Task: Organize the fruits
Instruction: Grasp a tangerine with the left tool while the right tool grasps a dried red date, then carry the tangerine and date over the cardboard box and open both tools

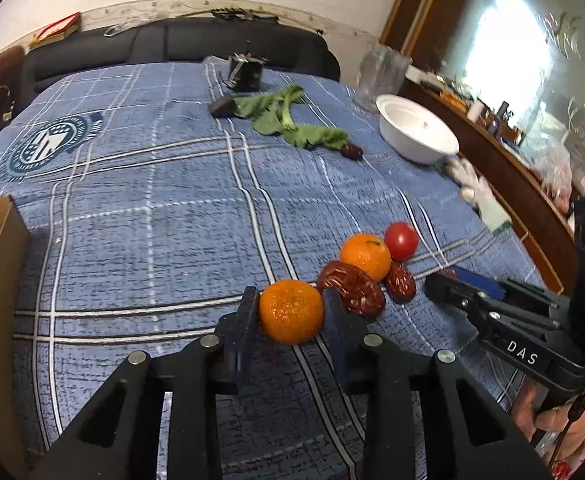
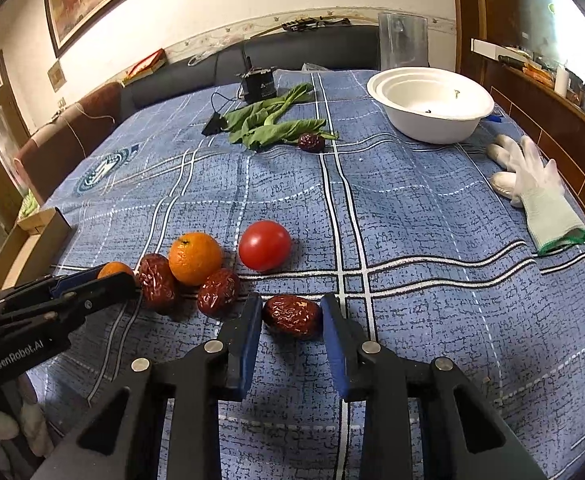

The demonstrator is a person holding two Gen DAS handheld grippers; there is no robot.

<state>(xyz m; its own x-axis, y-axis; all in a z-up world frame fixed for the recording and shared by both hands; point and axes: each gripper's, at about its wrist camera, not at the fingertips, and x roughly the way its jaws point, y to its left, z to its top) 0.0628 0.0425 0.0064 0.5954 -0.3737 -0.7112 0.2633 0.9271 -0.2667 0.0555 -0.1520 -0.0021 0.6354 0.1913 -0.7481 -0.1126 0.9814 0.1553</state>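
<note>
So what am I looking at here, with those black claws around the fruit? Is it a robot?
No robot: a person holds a two-finger clamp in each hand, each carrying a camera looking along its fingers. One picture is from the left gripper, shut on a mandarin. The other is from the right gripper, shut on a red date. On the blue checked cloth lie another mandarin, a tomato, more dates, green leaves, a white bowl and a glove.

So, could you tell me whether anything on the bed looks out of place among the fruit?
Yes: one red date lies alone beside the leafy greens, far from the cluster of fruit near the grippers. A loose white glove also lies at the cloth's right edge, below the white bowl.
</note>
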